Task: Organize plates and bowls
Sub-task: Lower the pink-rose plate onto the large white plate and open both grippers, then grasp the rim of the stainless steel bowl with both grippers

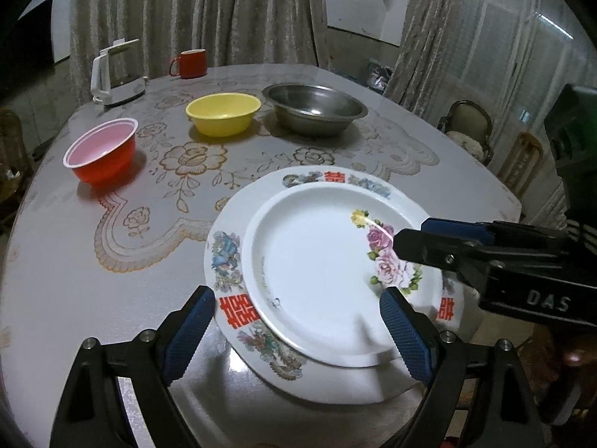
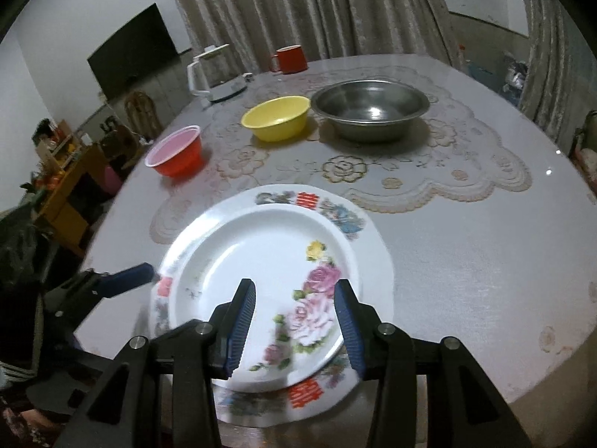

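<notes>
The table carries everything, and all the dishes lie ahead of both sets of fingers. Nearest, right under them, is the big plate with red characters and blue flowers on its rim; on it sits the small plate with pink roses, pushed toward the right side so the big rim shows widest on the left and at the near edge.

Further out, well beyond the fingertips, stand three bowls in a row that runs from left-near to right-far: the red bowl, the yellow bowl, then the steel bowl. Behind them are a kettle and a red mug.

The left gripper stands wide open over the near edge of the stack; its left finger sits outside the big rim, its right finger over the small plate, and nothing is pinched. The right gripper is part open, its fingers straddling the rose pattern above the small plate; I cannot tell whether the pads touch it, but they do not appear to clamp anything.

The plates look stacked, so I judge the bowls come next. The row runs across and away from the fingers. The red bowl lies ahead-left, nearer the left gripper; the steel bowl lies ahead-right, nearer the right gripper; the yellow one sits between, and either could reach it.
</notes>
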`<state>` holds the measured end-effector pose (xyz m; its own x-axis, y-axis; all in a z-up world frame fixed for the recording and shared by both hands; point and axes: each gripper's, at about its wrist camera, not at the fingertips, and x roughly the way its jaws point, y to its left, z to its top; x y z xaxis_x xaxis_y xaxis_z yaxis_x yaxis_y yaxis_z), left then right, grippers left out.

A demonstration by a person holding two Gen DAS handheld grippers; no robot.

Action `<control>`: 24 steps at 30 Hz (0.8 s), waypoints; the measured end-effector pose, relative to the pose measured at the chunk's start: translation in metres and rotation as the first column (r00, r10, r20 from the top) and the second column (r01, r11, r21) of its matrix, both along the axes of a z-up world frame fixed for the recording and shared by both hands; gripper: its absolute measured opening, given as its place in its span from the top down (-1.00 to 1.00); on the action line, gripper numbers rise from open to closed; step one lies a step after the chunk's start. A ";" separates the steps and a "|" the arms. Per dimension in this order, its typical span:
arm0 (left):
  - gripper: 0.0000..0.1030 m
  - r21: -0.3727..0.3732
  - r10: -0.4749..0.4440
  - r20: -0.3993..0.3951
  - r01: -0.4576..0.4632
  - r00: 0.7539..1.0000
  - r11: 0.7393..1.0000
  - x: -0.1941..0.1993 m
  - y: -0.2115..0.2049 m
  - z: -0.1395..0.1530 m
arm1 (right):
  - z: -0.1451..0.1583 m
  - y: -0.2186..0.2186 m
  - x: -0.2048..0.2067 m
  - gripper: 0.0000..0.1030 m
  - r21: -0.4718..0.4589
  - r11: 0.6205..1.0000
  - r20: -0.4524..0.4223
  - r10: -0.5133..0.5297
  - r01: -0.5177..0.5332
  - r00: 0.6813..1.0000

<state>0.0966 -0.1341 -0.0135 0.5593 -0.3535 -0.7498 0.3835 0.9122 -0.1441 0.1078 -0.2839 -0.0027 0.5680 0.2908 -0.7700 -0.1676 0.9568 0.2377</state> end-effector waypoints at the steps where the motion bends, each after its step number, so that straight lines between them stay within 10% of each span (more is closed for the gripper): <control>1: -0.76 0.004 -0.001 0.003 0.001 1.000 1.000 0.000 0.000 -0.001 | -0.001 0.001 0.001 0.13 0.014 1.000 -0.008 0.010 -0.009 1.000; 24: -0.81 -0.068 0.044 -0.045 -0.047 0.998 0.997 0.010 0.017 0.006 | -0.005 -0.015 -0.003 0.17 0.110 0.994 -0.059 0.007 0.000 0.998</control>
<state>0.1069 -0.1173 -0.0076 0.5430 -0.3806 -0.7485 0.3341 0.9157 -0.2232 0.1050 -0.2987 -0.0081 0.5215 0.3776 -0.7651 -0.1536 0.9236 0.3512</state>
